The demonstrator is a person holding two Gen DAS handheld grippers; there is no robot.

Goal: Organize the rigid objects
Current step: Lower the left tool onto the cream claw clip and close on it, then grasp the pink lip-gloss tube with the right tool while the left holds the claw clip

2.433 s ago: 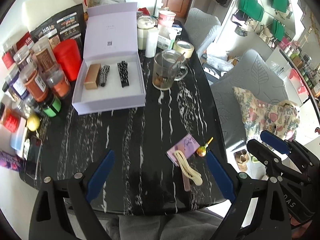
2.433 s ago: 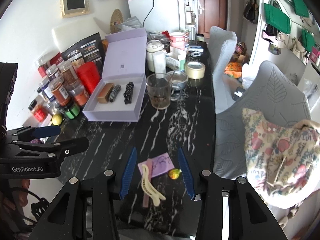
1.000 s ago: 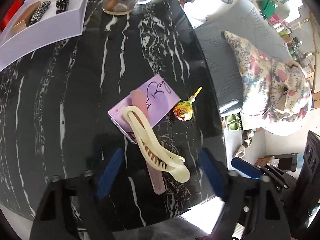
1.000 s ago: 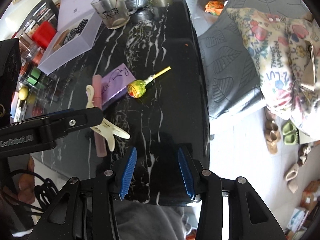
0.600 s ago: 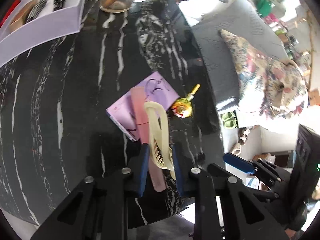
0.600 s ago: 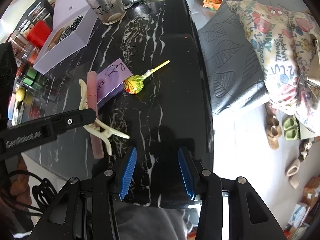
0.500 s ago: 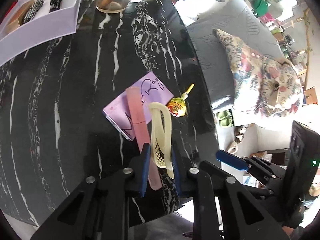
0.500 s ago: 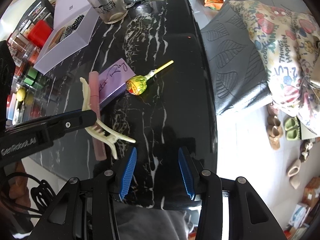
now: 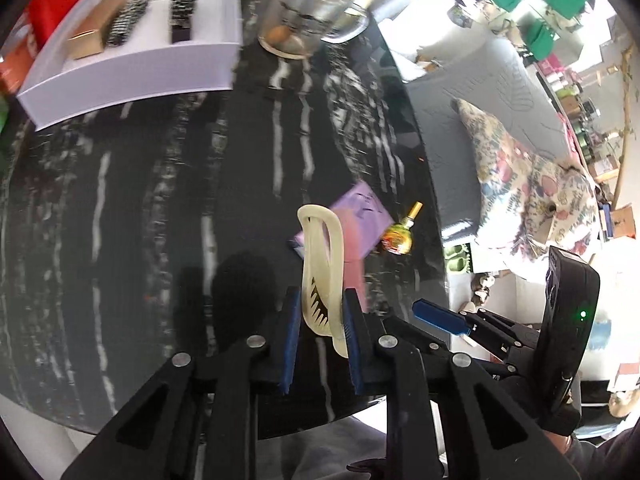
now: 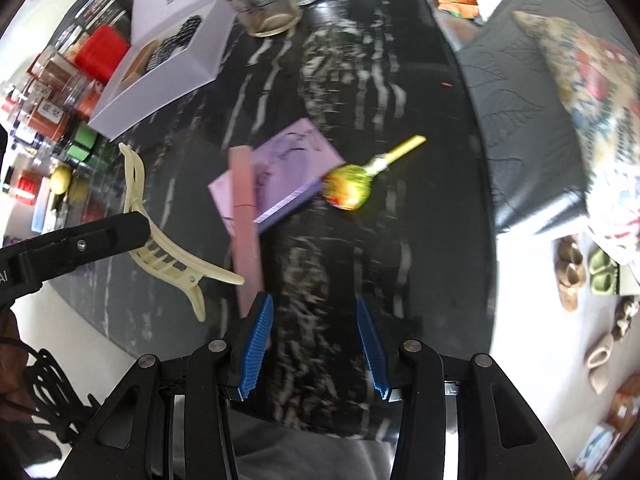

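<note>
My left gripper (image 9: 320,312) is shut on a cream hair claw clip (image 9: 322,264) and holds it above the black marble table (image 9: 160,208); the clip also shows in the right wrist view (image 10: 160,252). A pink stick (image 10: 245,216), a purple card box (image 10: 288,168) and a lollipop (image 10: 350,188) lie on the table near the front edge. The open lilac box (image 9: 132,52) with a brown block and two black clips sits at the far left. My right gripper (image 10: 316,344) is open and empty, just short of the pink stick's near end.
A glass mug (image 9: 308,24) stands beside the lilac box. Jars and a red container (image 10: 102,52) crowd the table's left side. A grey chair with a floral cushion (image 10: 580,92) stands at the right. The table's edge runs close to the lollipop.
My left gripper closed on the hair clip and has lifted it off the pink stick, up and to the left. The right gripper has stayed open and drawn nearer to the stick.
</note>
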